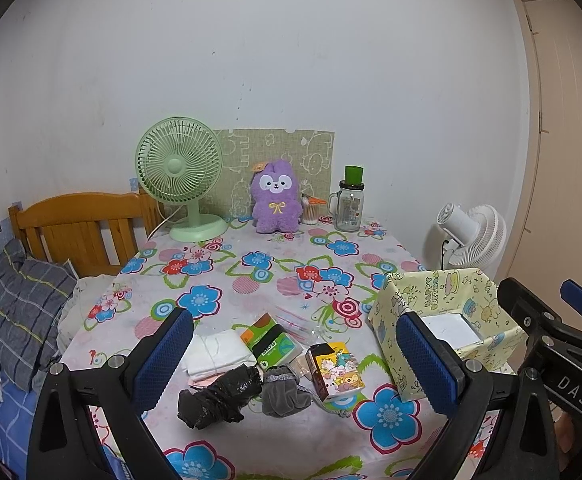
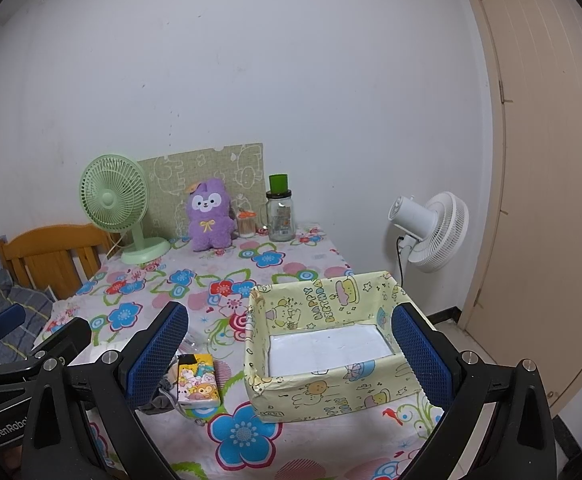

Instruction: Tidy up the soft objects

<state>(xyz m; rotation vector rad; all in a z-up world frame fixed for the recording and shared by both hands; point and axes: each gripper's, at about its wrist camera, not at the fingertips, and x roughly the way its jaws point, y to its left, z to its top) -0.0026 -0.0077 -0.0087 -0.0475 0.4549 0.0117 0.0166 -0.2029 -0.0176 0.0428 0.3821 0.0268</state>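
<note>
On the flowered tablecloth (image 1: pixel 251 280) near the front lie a black crumpled bag (image 1: pixel 219 396), a grey pouch (image 1: pixel 283 394), a cartoon tissue pack (image 1: pixel 337 370), a green tissue pack (image 1: pixel 271 342) and a folded white cloth (image 1: pixel 217 354). A yellow paper-lined box (image 2: pixel 323 344) stands empty at the right. My left gripper (image 1: pixel 295 356) is open above the pile, holding nothing. My right gripper (image 2: pixel 287 352) is open and empty over the box's left wall. The cartoon tissue pack (image 2: pixel 197 380) also shows in the right wrist view.
A purple plush toy (image 1: pixel 277 204), a green desk fan (image 1: pixel 181 176), a glass jar (image 1: pixel 349 204) and a cotton swab holder (image 1: pixel 311 212) stand at the table's back. A white floor fan (image 2: pixel 431 232) is right of the table; a bed with pillow (image 1: pixel 23 308) is left.
</note>
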